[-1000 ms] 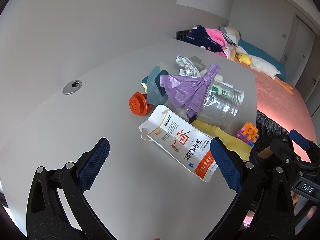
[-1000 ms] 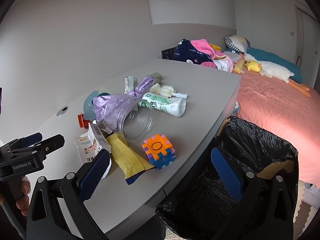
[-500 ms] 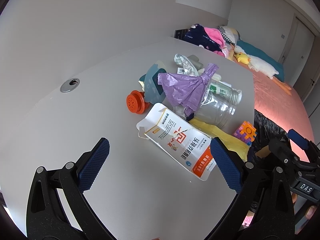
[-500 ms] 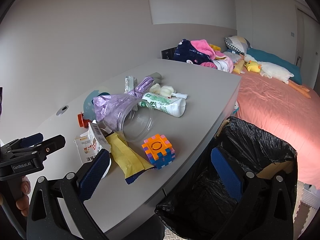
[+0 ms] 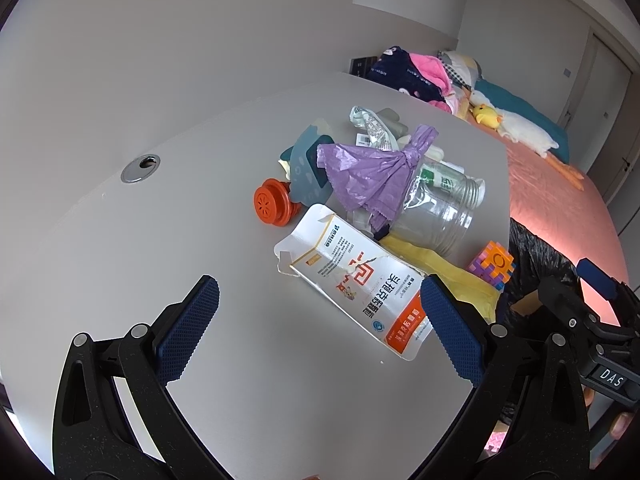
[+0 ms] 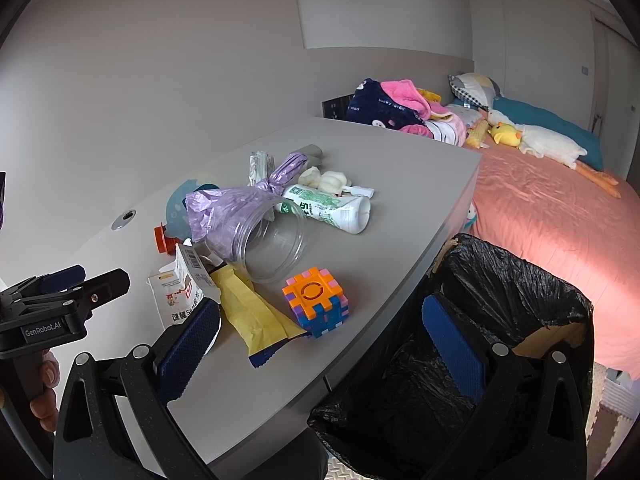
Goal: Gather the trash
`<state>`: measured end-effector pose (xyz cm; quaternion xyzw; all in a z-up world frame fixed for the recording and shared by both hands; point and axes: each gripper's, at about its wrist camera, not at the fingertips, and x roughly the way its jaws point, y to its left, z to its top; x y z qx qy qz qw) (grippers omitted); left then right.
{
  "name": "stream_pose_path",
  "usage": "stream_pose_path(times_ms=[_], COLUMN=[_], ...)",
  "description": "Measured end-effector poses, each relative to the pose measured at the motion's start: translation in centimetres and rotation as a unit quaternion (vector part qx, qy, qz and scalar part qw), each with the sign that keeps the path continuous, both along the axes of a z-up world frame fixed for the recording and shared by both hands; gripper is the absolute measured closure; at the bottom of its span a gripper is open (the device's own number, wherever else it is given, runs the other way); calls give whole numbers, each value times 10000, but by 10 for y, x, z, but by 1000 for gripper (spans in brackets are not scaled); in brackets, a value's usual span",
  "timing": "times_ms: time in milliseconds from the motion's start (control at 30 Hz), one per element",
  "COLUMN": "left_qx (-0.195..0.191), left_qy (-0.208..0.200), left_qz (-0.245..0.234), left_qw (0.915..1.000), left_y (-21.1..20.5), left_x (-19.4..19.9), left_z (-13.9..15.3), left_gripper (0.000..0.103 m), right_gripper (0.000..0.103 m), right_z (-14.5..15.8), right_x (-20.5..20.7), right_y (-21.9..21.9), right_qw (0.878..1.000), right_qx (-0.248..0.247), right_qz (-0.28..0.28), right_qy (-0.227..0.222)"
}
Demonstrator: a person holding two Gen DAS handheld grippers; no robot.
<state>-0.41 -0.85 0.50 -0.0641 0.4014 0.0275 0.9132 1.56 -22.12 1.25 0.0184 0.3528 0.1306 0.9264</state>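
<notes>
My left gripper (image 5: 316, 312) hovers over the grey table (image 5: 120, 260), its blue-padded jaws wide apart and holding nothing. Left of the litter, a metal cable grommet (image 5: 141, 168) is set into the tabletop. The trash lies in one cluster ahead: an orange cap (image 5: 273, 207), then a torn white carton (image 5: 360, 280) lying flat, with its orange end just beside my right-hand pad. Behind the carton, a purple plastic bag (image 5: 376, 176) is draped over a clear plastic jar (image 5: 436, 220) lying on its side. A yellow wrapper (image 5: 440, 268) lies under the jar's near side, and a colourful foam cube (image 5: 494, 266) stands near the table's right edge.

My right gripper (image 6: 320, 344) hangs at the table's near corner, jaws likewise apart and empty; its left pad overlaps the carton's end in the view, while its right pad sits over the black-lined trash bin (image 6: 500, 300), which stands against the table edge. From this side, a white tube with green print (image 6: 332, 208) lies beyond the jar. Farther right, a bed with a pink cover (image 6: 552, 216) carries a heap of clothes (image 6: 400, 112) and a plush goose (image 6: 548, 146).
</notes>
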Motion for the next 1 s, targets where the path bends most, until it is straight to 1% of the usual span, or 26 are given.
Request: stream_pose_path(times_ms=[200,467,567,600,733,800,867,1000], left_qx=[47,25,-105,-233,-525,-660,-701,-571], left_qy=[47,227,316,357,466,594,661,733], left_qz=[14,25,101,148,311,395,423,526], left_qw=[10000,9997,9994,9990,9970,9953,9944,9943], left_y=[-1,-1,3,6,12,13,11,6], left_x=[2,10,14,17,27,35,40,48], left_z=[-1,-11,-15,-16,-21,-26,-30,-32], left_gripper=[6,6,6,6,6,6,6,6], right_gripper=[2,2,2,2,2,2,2,2], right_z=[-4,-16,-20,-19,-22,-24,-28,-34], right_x=[2,11,14,14,18,21,26,34], right_y=[-2,-4,-4,-4,-8,-8,-8,-9], right_qw=[10000,9999,9998,9998,9994,9993,9990,9988], right_qx=[-9,-64,-36,-21,187,209,226,266], right_qz=[31,59,86,98,241,289,324,335], right_qy=[30,131,151,147,138,149,196,249])
